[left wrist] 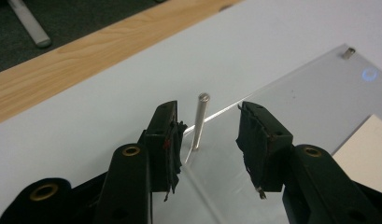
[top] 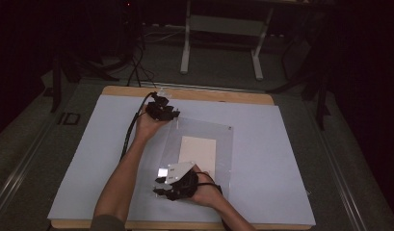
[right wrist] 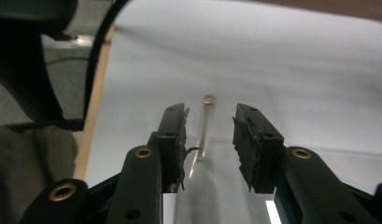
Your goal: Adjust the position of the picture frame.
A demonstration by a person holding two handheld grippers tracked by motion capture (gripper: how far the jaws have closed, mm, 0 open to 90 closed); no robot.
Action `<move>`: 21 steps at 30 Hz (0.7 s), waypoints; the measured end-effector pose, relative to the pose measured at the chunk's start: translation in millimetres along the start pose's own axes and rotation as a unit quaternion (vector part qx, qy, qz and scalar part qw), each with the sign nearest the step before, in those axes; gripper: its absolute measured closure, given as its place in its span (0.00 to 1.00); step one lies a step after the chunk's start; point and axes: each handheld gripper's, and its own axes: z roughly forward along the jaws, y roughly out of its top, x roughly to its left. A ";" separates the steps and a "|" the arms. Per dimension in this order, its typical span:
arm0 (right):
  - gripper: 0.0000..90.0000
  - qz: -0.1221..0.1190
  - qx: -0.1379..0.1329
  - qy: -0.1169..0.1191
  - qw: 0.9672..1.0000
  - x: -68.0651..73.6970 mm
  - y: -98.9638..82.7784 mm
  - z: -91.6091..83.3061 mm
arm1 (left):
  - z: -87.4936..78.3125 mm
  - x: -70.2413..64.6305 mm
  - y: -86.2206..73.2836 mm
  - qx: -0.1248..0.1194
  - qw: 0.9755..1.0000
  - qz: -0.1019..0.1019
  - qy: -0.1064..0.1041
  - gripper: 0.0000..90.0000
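Metal pins (left wrist: 200,122) between parted, untouching jaws

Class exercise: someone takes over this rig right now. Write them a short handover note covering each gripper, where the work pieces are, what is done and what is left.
Left gripper: open, jaws either side of the far-left corner pin, not pressing it.
Right gripper: open around the near-left pin, likewise free.
Clear acrylic sheet lies flat on the table mat, white card under it.
Done: both grippers are lined up on pins.
Left: probably grip or adjust the pins.
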 end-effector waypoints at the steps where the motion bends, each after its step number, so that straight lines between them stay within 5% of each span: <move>1: 0.67 0.001 -0.002 0.003 1.000 -3.6 0.1 -6.0 | -2.9 0.2 -1.2 -0.002 1.000 -0.004 -0.002 0.65; 4: 0.65 0.004 0.004 -0.009 1.000 -9.8 -2.7 -18.3 | -18.1 -3.2 -10.4 -0.023 1.000 -0.007 -0.018 0.67; 10: 0.62 0.050 0.015 -0.044 0.998 -35.0 -18.1 -39.6 | -44.2 -9.2 -31.9 -0.057 0.998 -0.023 -0.006 0.70; 14: 0.61 0.077 0.032 -0.070 0.994 -51.5 -28.4 -47.0 | -61.6 -13.0 -46.9 -0.088 0.995 -0.040 -0.008 0.72; 21: 0.58 0.108 0.033 -0.122 0.986 -75.5 -37.5 -54.5 | -87.0 -24.0 -69.7 -0.091 0.995 -0.047 0.003 0.75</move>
